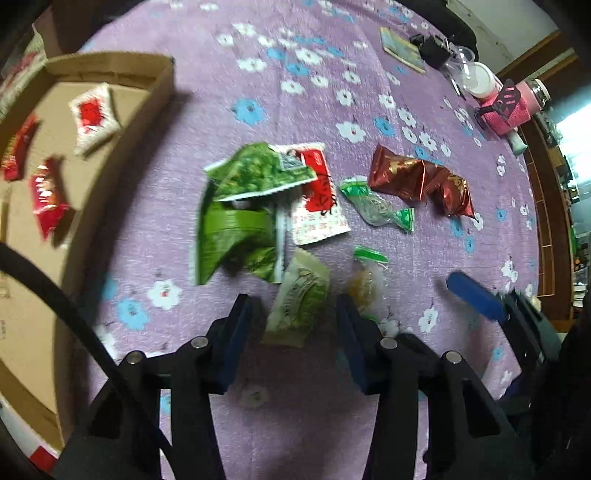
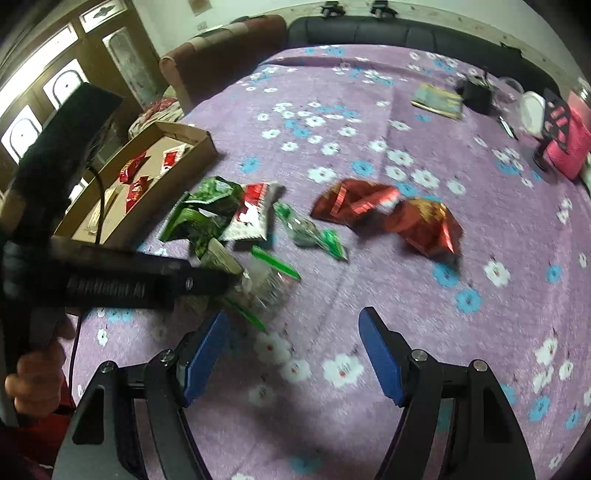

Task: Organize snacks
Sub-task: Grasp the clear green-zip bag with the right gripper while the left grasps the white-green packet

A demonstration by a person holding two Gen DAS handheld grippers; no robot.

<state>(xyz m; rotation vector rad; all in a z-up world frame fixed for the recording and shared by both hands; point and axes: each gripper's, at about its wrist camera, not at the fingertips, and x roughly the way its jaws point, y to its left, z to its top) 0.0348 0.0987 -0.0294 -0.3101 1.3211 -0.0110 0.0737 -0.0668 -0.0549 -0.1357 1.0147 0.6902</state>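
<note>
Snack packets lie in a loose pile on the purple flowered cloth. My left gripper [image 1: 295, 302] is open, its blue pads either side of a pale green packet [image 1: 301, 299] without gripping it. Beyond lie green packets [image 1: 240, 206], a red-and-white packet [image 1: 319, 199], a clear green-ended packet [image 1: 376, 206] and two red foil packets [image 1: 421, 181]. A cardboard box [image 1: 110, 66] at the left holds red and red-and-white packets. My right gripper [image 2: 291, 332] is open and empty above the cloth, right of the left gripper [image 2: 207, 280]. The red foil packets [image 2: 388, 214] lie ahead of it.
A book [image 1: 402, 50], a black object, a clear cup, a white lid [image 1: 480, 79] and a pink holder [image 1: 509, 110] stand at the far right edge. A sofa [image 2: 369, 29] and wooden cabinet [image 2: 55, 74] lie beyond the table.
</note>
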